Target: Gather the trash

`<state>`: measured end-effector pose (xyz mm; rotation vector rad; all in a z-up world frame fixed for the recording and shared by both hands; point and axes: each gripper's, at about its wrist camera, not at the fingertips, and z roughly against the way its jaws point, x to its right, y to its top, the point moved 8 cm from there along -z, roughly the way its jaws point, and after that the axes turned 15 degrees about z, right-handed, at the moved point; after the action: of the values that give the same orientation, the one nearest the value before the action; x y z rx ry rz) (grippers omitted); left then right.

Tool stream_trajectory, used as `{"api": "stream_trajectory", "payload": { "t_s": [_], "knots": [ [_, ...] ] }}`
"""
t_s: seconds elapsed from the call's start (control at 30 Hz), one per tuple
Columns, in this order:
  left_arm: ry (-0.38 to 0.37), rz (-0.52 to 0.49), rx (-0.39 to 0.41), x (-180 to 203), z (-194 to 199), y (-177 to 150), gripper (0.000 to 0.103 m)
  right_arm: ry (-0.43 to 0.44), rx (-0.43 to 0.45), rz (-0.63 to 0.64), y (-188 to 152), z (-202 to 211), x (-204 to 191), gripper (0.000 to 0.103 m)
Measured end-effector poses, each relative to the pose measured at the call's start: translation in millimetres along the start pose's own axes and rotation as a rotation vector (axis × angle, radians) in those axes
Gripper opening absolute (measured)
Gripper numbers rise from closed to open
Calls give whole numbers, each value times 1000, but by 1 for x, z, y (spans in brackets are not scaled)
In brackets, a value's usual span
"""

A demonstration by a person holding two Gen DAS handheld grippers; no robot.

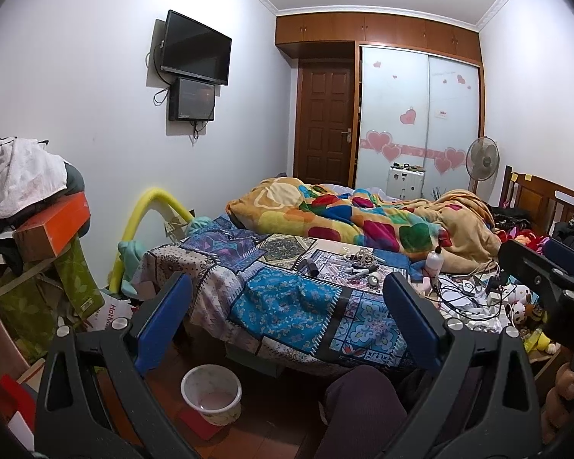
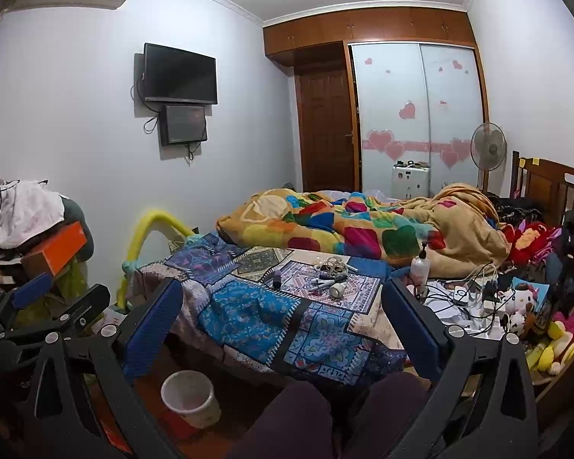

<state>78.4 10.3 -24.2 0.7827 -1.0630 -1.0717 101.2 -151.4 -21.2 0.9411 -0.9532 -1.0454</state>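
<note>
A white trash bin (image 1: 211,393) stands on the floor below the bed's near edge; it also shows in the right wrist view (image 2: 189,397). Small loose items (image 1: 357,266) lie on the patterned blue bedspread (image 1: 287,302), seen too in the right wrist view (image 2: 331,277). My left gripper (image 1: 287,321) is open and empty, held above the floor in front of the bed. My right gripper (image 2: 279,323) is open and empty, beside the left one, which shows at its left edge (image 2: 57,306). The right gripper shows at the right in the left wrist view (image 1: 547,279).
A white pump bottle (image 2: 420,264) and tangled cables and chargers (image 2: 467,298) lie right of the spread. A crumpled colourful blanket (image 2: 344,229) covers the far bed. Piled boxes and clothes (image 1: 30,229) stand at left. Soft toys (image 2: 547,329) sit at right. My knees (image 2: 325,420) are below.
</note>
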Motion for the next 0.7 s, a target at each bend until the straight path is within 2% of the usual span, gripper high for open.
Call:
{"api": "stream_trajectory", "payload": {
  "t_s": [0.7],
  "knots": [
    [3, 5, 3, -4, -3, 0, 101, 4, 0, 2, -1, 0, -3, 103]
  ]
}}
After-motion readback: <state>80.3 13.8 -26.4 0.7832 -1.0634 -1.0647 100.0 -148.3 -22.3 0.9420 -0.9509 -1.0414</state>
